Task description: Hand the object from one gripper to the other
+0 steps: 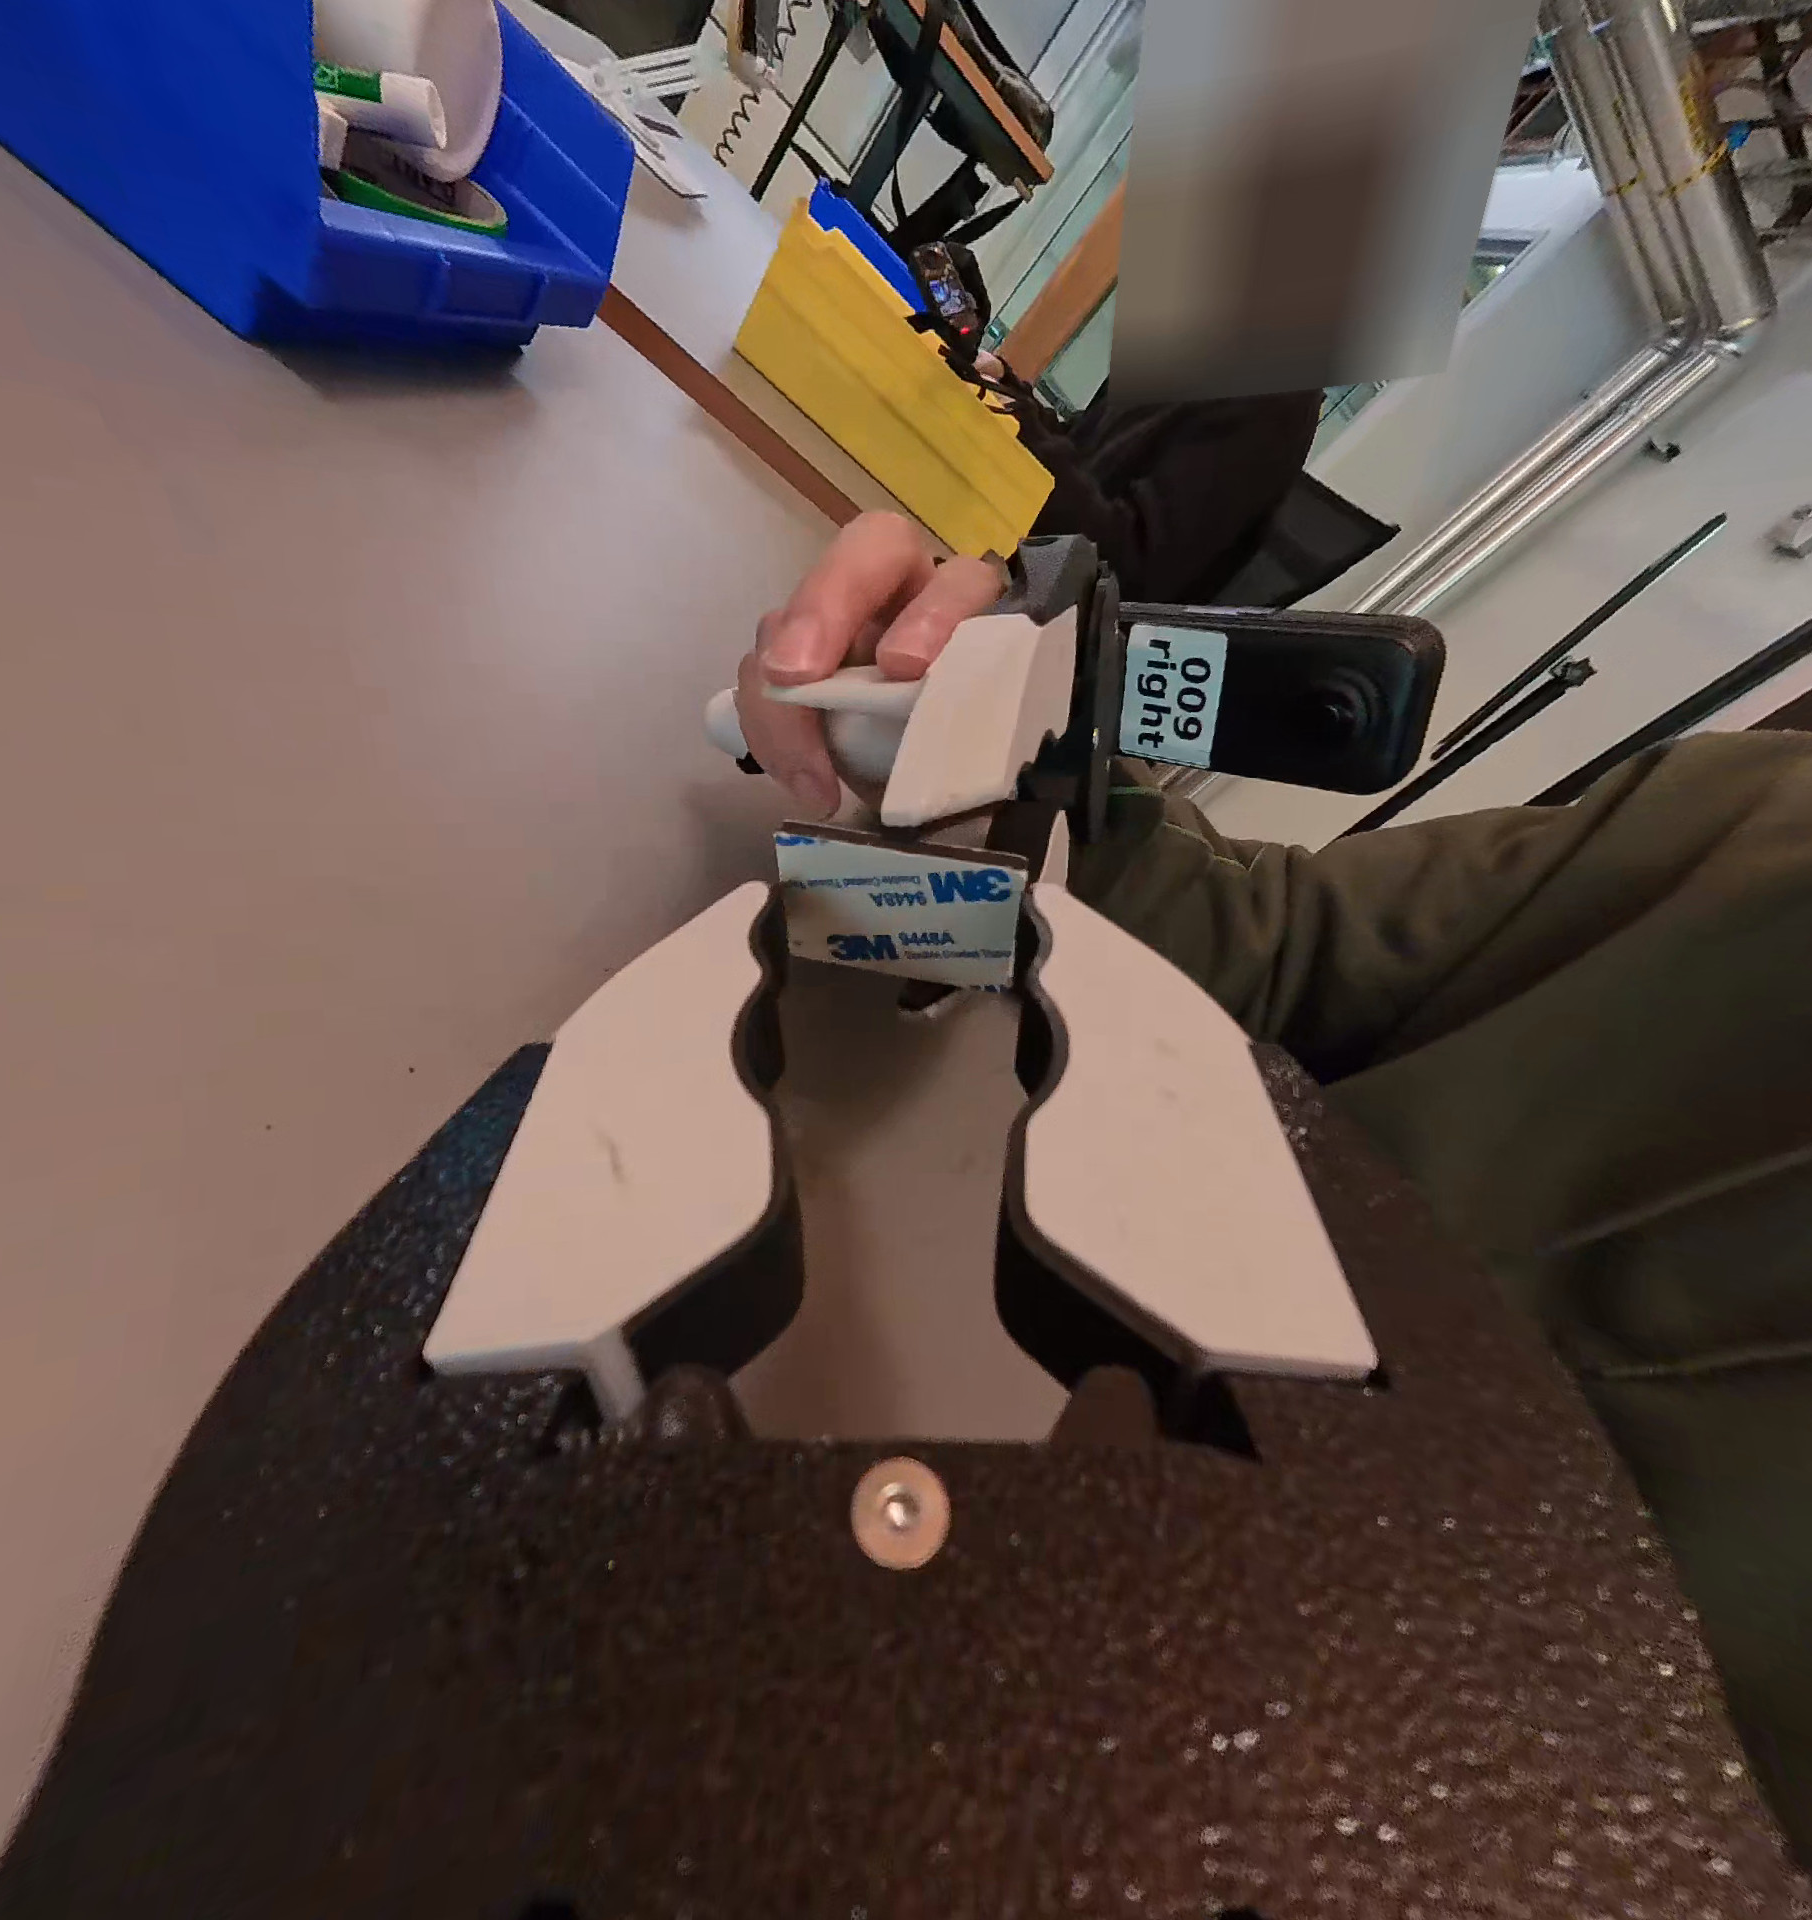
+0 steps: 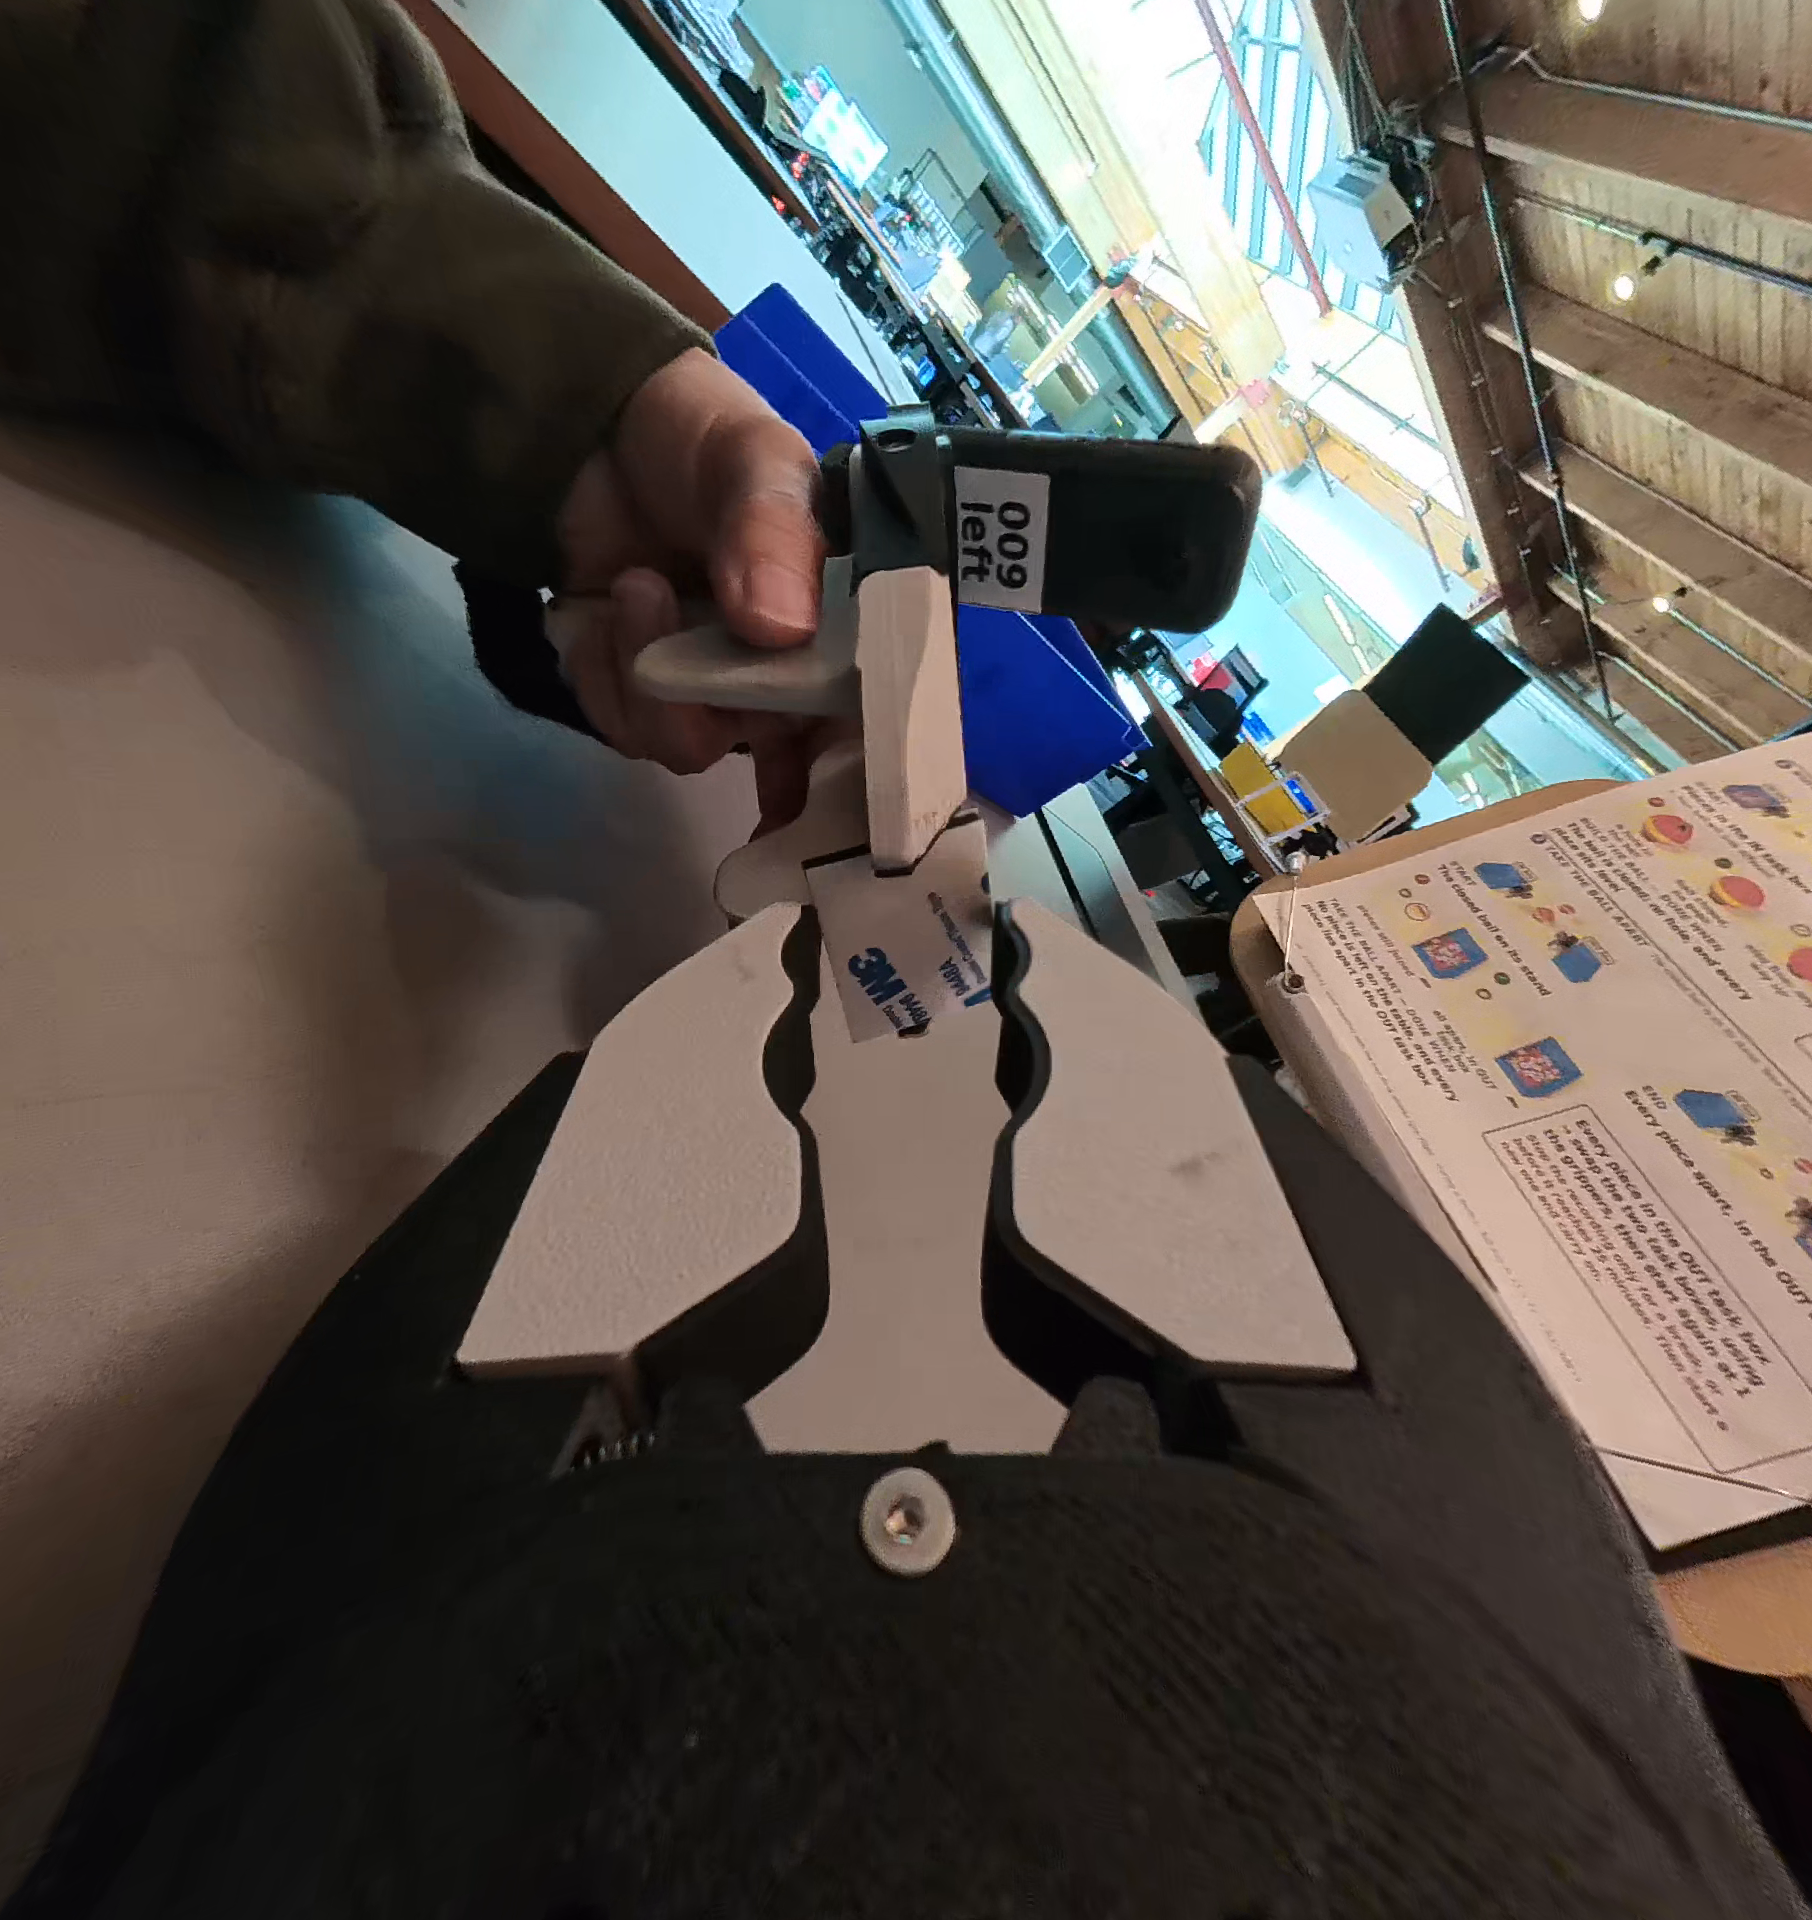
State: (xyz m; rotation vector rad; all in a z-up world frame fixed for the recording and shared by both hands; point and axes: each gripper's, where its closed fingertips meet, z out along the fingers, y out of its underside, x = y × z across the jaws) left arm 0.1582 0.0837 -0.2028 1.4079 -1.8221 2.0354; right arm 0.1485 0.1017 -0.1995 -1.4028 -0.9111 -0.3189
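Observation:
The object is a small square adhesive pad with a white printed liner (image 1: 902,914). It sits crosswise between the fingertips of my left gripper (image 1: 902,925), which is shut on its two side edges. The right gripper (image 1: 943,727), held by a hand, comes down from above and its tip meets the pad's top edge. In the right wrist view the pad (image 2: 897,951) sits slightly tilted between the tips of my right gripper (image 2: 902,935), whose jaws are closed in on it. The left gripper (image 2: 907,727) comes in there from above. All of this is held above the table.
A grey table (image 1: 258,727) lies below. A blue bin (image 1: 289,177) with tape rolls and tubes stands at its far left, a yellow bin (image 1: 881,416) behind. A clipboard with a printed sheet (image 2: 1608,1091) lies to the right. The person's olive sleeves are close to both grippers. Left and right tips are no more than a few centimetres apart.

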